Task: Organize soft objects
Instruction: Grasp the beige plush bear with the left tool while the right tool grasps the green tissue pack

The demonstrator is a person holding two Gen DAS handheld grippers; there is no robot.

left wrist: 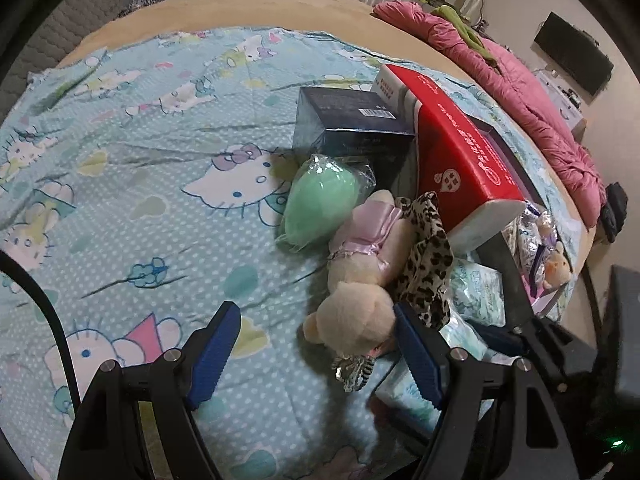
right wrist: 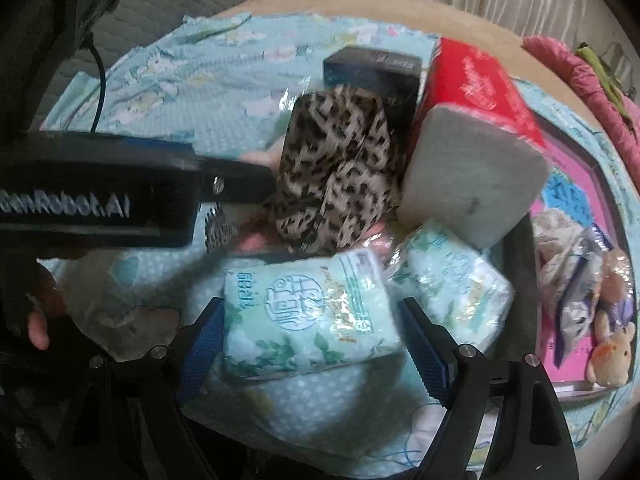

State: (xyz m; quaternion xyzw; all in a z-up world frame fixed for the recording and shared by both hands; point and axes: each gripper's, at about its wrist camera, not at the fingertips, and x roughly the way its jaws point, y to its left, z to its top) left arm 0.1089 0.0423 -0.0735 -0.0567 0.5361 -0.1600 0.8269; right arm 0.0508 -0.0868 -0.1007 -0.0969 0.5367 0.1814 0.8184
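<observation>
The left gripper (left wrist: 316,354) points steeply down at the bed, its jaws wide with nothing pressed between them; the cream head of a plush bear (left wrist: 356,280) in a pink dress lies in the gap near the right-hand blue pad, and whether that pad touches it cannot be told. The right gripper (right wrist: 312,354) also tilts steeply down, jaws wide, straddling a pale green tissue pack (right wrist: 308,316); its pads stand just beside the pack's ends without clearly pressing on it. A second tissue pack (right wrist: 452,280) lies just to the right of the first. In the right wrist view the black body of the left gripper crosses the left side of the picture, and a gloved hand (right wrist: 28,312) shows at the lower left edge. Past the bear lies a leopard-print cloth (left wrist: 426,256), bunched and resting against the bear's side, and beyond that a mint green soft object in clear wrap (left wrist: 316,204) that touches the bear's feet. Behind these stand a dark blue box (left wrist: 352,124) and a long red-wrapped tissue bundle (left wrist: 460,148) that leans across an open pink-lined box (right wrist: 576,184), where a small plush toy (right wrist: 612,348) and crinkled plastic bags lie. Everything rests on a light blue cartoon-cat sheet (left wrist: 140,184) spread over a tan bed (left wrist: 280,0). A pink quilt (left wrist: 520,92) is heaped along the far right edge, folded bedding is stacked at the top, and a dark screen (left wrist: 572,54) hangs on the pale wall.
</observation>
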